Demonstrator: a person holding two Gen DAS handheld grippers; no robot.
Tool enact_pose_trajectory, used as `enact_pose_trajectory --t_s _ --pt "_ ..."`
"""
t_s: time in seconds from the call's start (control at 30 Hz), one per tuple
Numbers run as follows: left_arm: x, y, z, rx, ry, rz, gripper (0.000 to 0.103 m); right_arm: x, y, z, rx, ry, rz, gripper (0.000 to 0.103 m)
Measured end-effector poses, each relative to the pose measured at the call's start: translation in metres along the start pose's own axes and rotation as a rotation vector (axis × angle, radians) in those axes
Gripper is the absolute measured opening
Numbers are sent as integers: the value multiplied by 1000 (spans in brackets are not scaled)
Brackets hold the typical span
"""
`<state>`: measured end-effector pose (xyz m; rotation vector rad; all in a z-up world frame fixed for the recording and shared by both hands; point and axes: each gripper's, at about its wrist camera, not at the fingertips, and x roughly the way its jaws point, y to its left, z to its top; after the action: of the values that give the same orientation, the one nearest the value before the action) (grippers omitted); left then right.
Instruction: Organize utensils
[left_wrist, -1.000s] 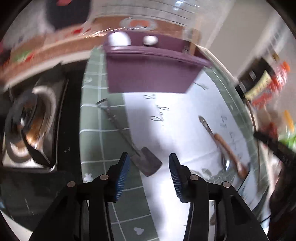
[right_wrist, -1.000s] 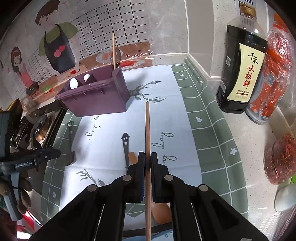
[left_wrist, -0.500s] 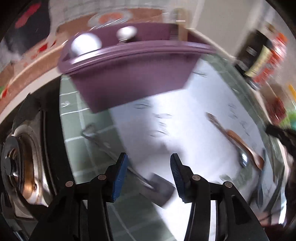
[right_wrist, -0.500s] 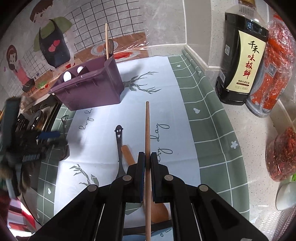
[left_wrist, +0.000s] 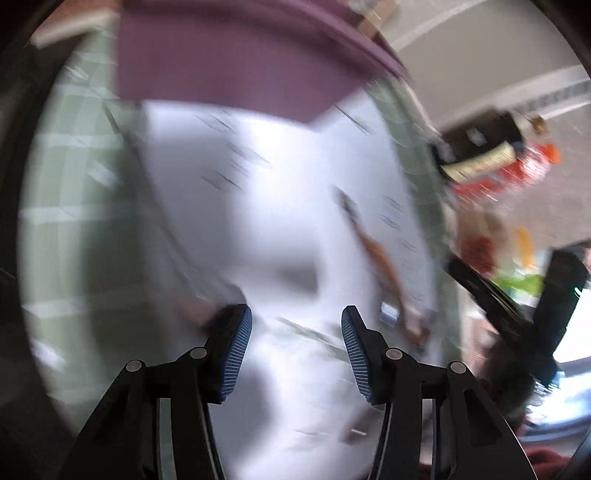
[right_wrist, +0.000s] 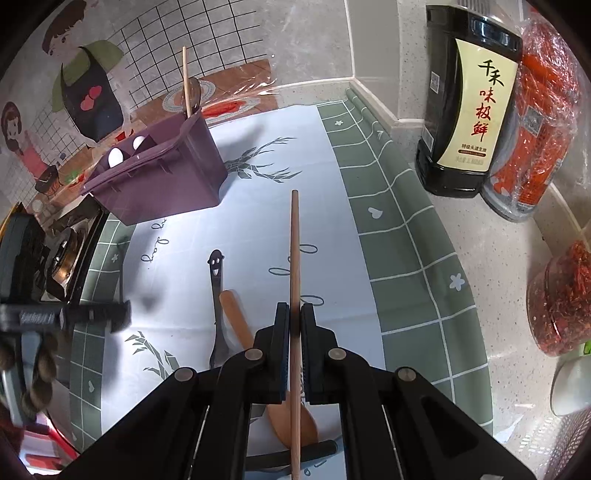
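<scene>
My right gripper (right_wrist: 294, 319) is shut on a wooden chopstick (right_wrist: 294, 243) that points forward above the mat. A purple utensil holder (right_wrist: 162, 177) stands at the far left of the mat, with one chopstick (right_wrist: 186, 86) and two white-handled utensils in it. A black smiley spoon (right_wrist: 216, 295) and a wooden spoon (right_wrist: 258, 354) lie on the mat below my right gripper. My left gripper (left_wrist: 296, 339) is open and empty above the mat; its view is heavily blurred, with the purple holder (left_wrist: 236, 62) ahead. The left gripper also shows in the right wrist view (right_wrist: 66, 317).
A dark soy sauce bottle (right_wrist: 467, 107) and a red-filled packet (right_wrist: 535, 122) stand at the right by the wall. A jar of red flakes (right_wrist: 561, 295) sits further right. A gas stove (right_wrist: 55, 254) lies left of the green-and-white mat (right_wrist: 391, 236).
My left gripper has swung fast, first toward the purple holder, then right over the mat, blurring its view. My right gripper has risen slightly with the chopstick still in it.
</scene>
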<state>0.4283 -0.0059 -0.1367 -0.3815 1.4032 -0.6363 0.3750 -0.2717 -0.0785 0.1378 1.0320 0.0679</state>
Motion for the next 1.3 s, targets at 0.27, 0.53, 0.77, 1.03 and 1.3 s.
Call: enact_pose_trajectory --t_s 0.27,0.53,0.77,1.03,1.3 --pt "-15 -45 25 309 -3 145 51 -4 -2 -1 -4 -1 -2 5" --pt "-22 18 81 256 48 288 52 -2 -8 -8 20 8 5 5" --pt "-36 39 45 227 109 296 52 2 -12 -4 29 22 -6 5" --pt "-14 -4 -1 274 157 117 52 6 0 2 -1 27 0 6" --pt "23 -56 44 300 48 25 52 0 -9 3 3 17 -33 6"
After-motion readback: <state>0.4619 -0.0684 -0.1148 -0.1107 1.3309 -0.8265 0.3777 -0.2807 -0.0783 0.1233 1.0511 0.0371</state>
